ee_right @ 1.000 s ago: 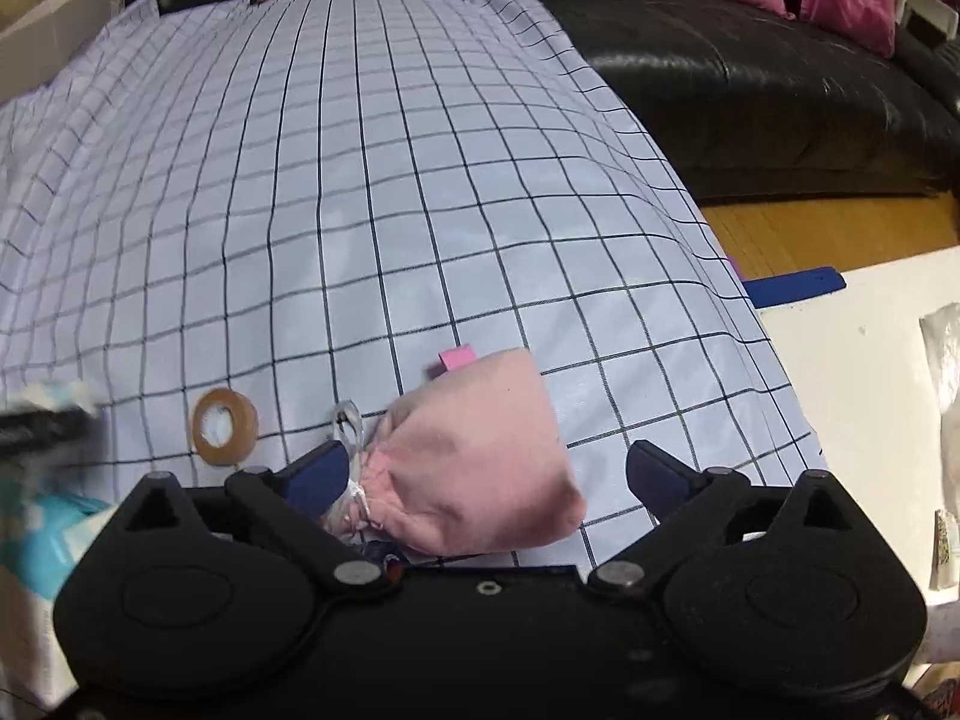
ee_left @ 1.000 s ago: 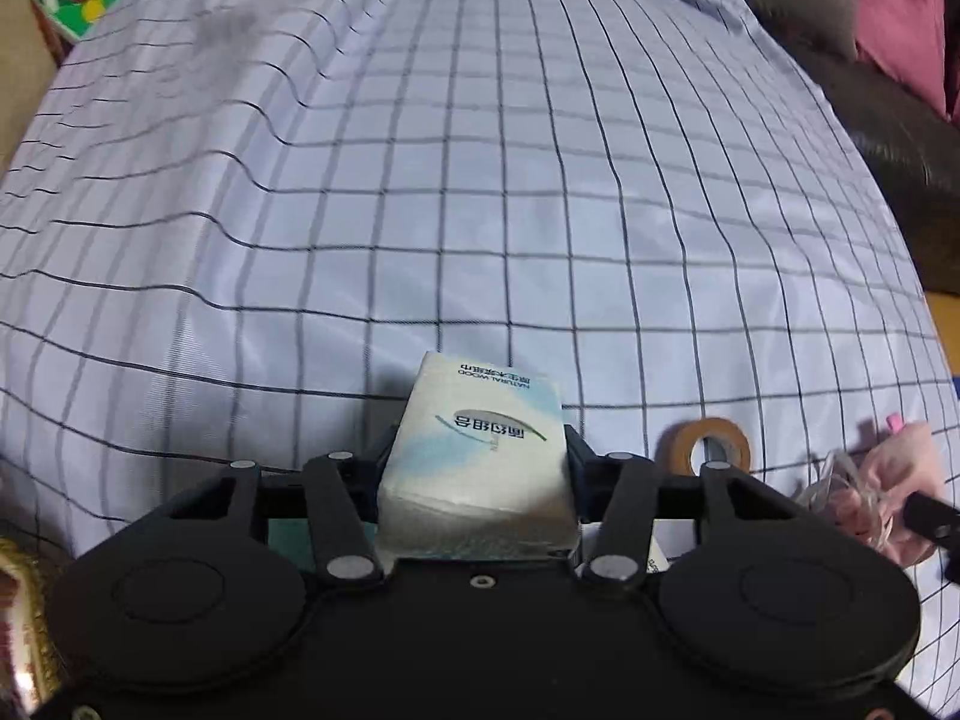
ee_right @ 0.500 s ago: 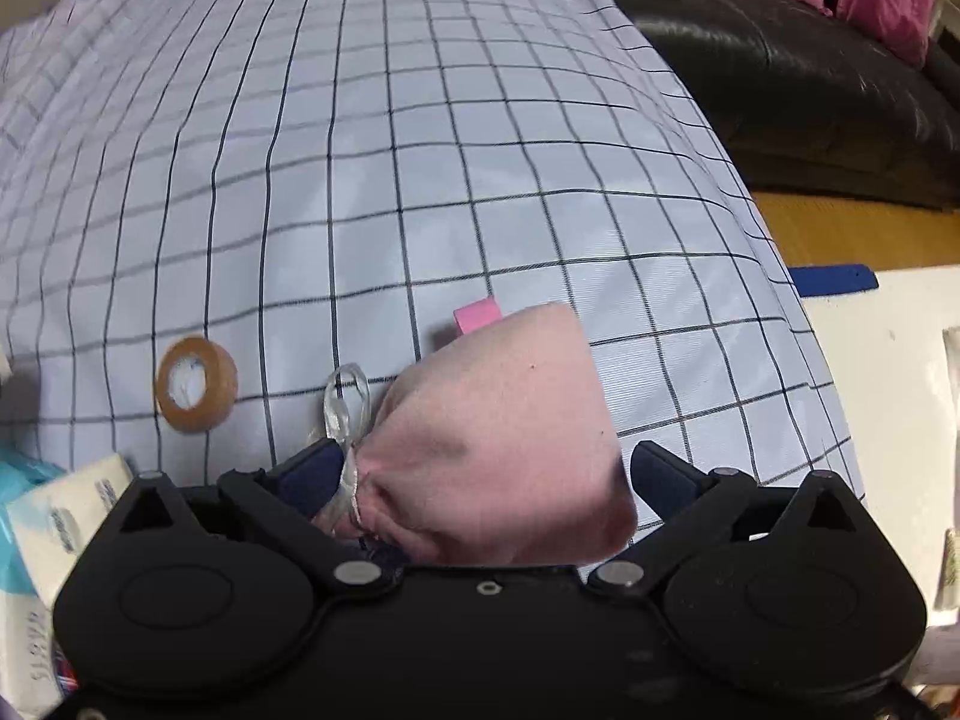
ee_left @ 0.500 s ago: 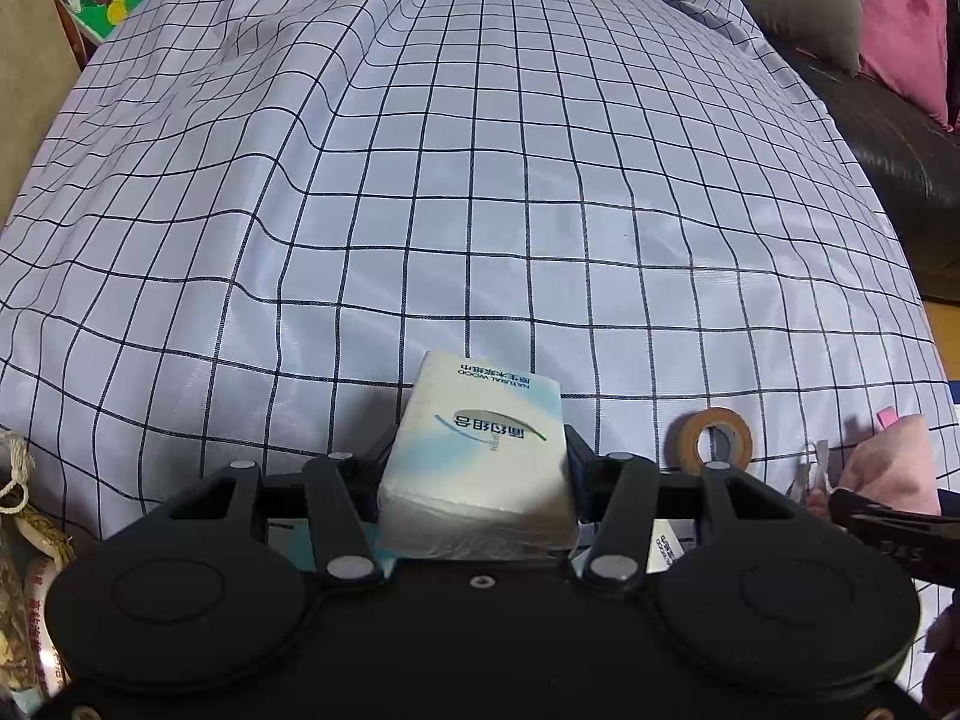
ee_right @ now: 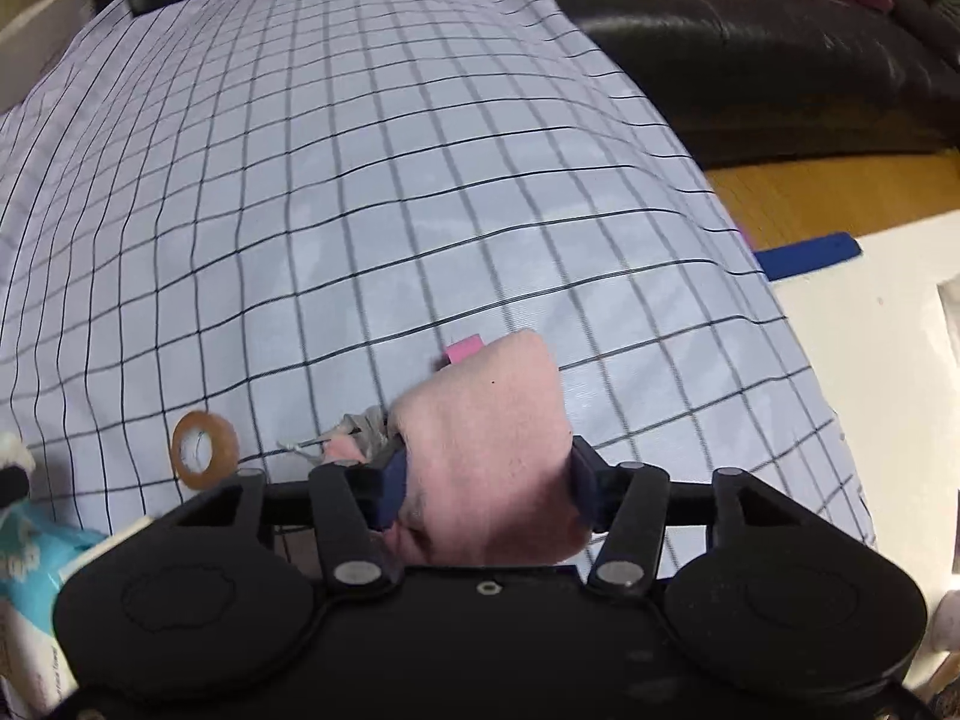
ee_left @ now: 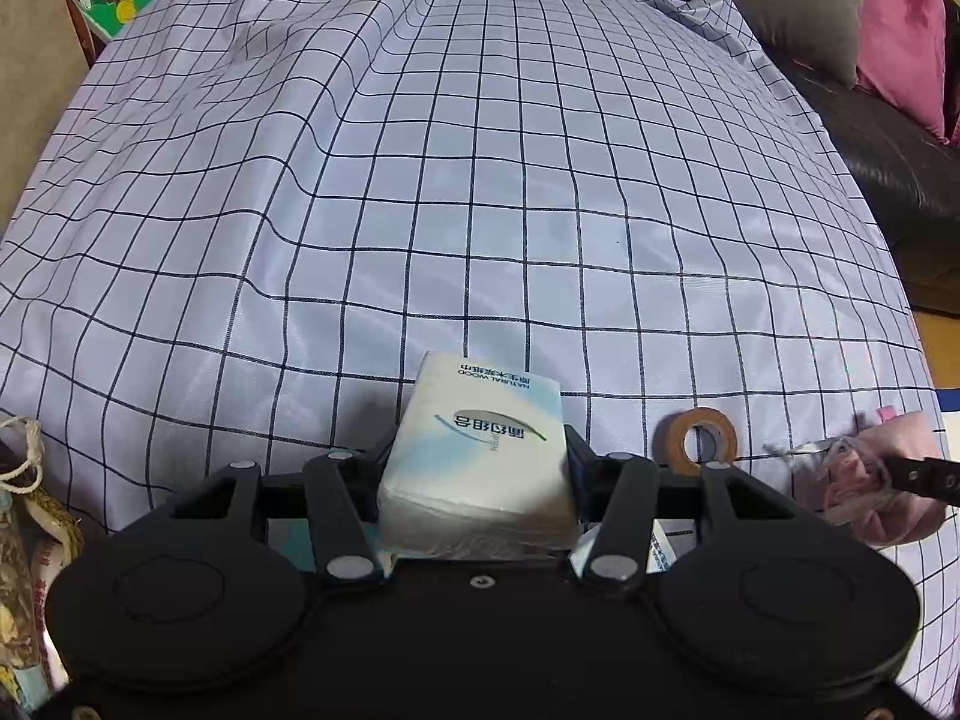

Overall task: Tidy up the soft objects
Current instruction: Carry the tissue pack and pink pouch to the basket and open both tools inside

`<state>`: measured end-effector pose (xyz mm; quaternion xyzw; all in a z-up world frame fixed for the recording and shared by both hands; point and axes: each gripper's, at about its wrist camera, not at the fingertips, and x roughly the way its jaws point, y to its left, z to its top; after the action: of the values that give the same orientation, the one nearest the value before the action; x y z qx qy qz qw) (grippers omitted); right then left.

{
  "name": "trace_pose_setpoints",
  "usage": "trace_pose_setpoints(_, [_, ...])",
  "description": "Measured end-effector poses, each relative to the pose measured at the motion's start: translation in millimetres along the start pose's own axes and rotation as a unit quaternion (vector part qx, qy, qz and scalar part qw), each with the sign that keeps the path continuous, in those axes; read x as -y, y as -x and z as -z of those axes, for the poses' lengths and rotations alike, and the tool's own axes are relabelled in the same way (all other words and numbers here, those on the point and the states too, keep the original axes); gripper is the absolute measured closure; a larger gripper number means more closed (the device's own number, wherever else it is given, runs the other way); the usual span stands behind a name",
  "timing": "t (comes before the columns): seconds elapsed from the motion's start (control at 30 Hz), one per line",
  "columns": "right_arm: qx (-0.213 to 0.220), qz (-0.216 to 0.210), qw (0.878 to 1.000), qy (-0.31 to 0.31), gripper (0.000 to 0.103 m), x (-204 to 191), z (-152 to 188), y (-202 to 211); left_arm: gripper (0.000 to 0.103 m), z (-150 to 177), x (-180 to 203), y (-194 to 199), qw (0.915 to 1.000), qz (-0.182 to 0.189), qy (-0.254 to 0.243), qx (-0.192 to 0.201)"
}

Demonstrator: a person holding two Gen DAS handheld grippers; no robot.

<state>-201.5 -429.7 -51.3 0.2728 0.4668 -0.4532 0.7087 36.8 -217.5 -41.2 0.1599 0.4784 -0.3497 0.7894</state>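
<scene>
left wrist view: the left gripper (ee_left: 480, 468) pinches a tissue pack (ee_left: 480, 456) by its two long sides, both pads pressed flat against the white and pale blue wrapper, the pack sticking forward over the checked cloth (ee_left: 480, 180). a brown tape roll (ee_left: 699, 439) lies flat on the cloth just to the pack's right, apart from it. further right, at the picture's edge, a pink pouch (ee_left: 882, 480) sits on the cloth with a dark finger of the right gripper (ee_left: 924, 477) across it. a dark sofa (ee_left: 888, 138) with a pink cushion (ee_left: 900, 30) stands beyond the cloth. right wrist view: the right gripper (ee_right: 486, 480) has the pouch (ee_right: 486, 438) between its blue pads, which press into the soft pink fabric on both sides as the jaws are closing. the tape roll (ee_right: 203, 450) lies to the left, and the tissue pack (ee_right: 30, 564) shows at the left edge.
</scene>
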Motion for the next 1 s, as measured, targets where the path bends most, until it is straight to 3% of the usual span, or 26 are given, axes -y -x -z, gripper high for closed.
trace_pose_setpoints(0.27, [-0.008, 0.022, 0.999, -0.024, 0.051, 29.2, -2.2, 11.7, 0.053, 3.9, 0.5, 17.1, 0.9999, 0.003, 0.001, 0.01])
trace_pose_setpoints(0.5, [0.0, 0.022, 1.0, 0.001, 0.051, 50.3, 9.8, 43.5, 0.053, 11.0, -0.5, 38.4, 0.9998, 0.0, -0.006, 0.019])
trace_pose_setpoints(0.77, [0.0, 0.0, 0.999, 0.055, 0.051, 65.2, 44.2, 77.3, 0.053, 21.4, -4.5, 68.1, 0.9995, -0.008, -0.01, 0.03])
trace_pose_setpoints(1.0, [-0.021, -0.074, 0.99, 0.116, 0.051, 59.8, 90.6, 104.1, 0.053, 35.8, -9.7, 92.9, 0.9987, -0.032, -0.012, 0.038])
